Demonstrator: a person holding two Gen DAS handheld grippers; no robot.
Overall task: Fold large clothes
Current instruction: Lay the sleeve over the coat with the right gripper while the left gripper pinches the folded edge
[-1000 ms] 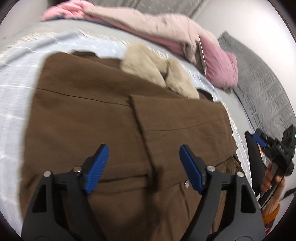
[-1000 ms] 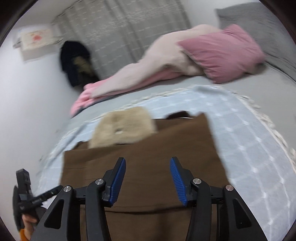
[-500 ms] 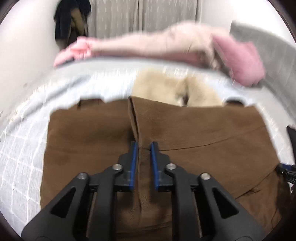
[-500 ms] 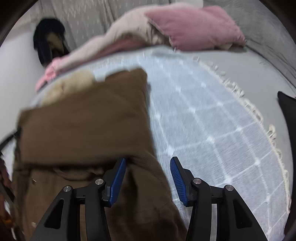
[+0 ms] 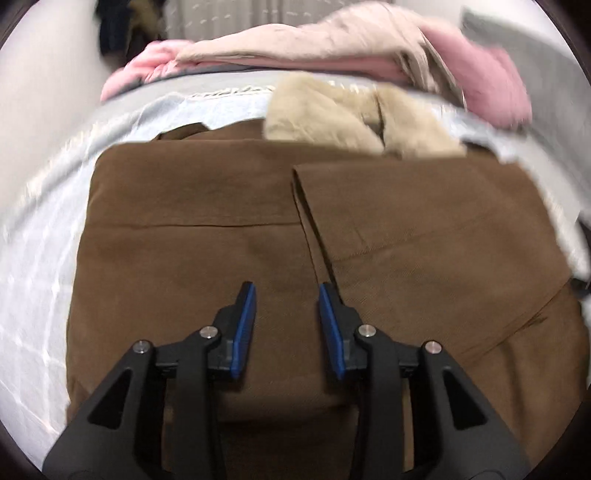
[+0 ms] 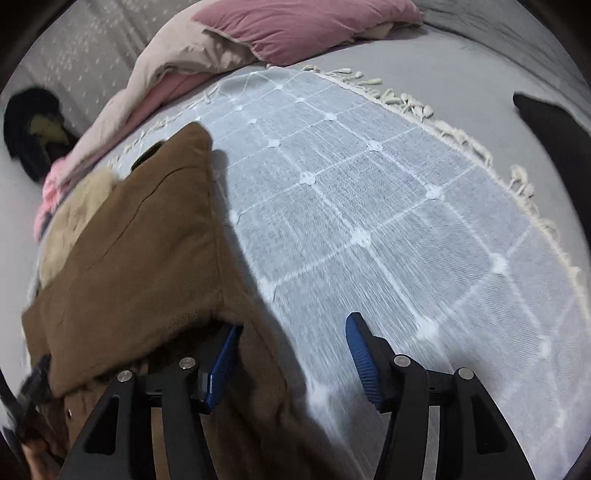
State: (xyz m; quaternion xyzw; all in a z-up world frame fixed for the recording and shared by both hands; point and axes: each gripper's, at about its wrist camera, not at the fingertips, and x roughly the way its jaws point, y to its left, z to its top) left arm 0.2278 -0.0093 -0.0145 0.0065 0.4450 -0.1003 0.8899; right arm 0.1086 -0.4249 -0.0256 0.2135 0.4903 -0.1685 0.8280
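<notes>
Pale blue throw (image 6: 388, 206) with a white grid and tasselled fringe, spread across a grey bed (image 6: 461, 66); pink pillow (image 6: 295, 26) and a beige quilt (image 5: 314, 40) heaped at the far end, grey curtain (image 6: 85, 55) behind, dark clothing (image 6: 29, 122) hanging by the wall. Brown coat (image 5: 221, 236) lying flat on the throw, both sides folded inward so that one flap overlaps the other along a seam down the middle; cream fur collar (image 5: 354, 118) at the far end, near the quilt. Left gripper (image 5: 287, 295) tilted down just above the middle of the coat beside that seam, blue pads (image 5: 243, 328) parted to a moderate gap and opening, only flat cloth below them, nothing pinched. Right gripper (image 6: 291, 332) low at the coat's right edge, jaws fairly wide and opening; left pad (image 6: 221, 362) tucked against a fold of brown cloth, right pad over bare throw, coat edge lying between them, no squeeze to be seen. Dark object (image 6: 554, 136) on the bed at the far right, too unclear to name.
</notes>
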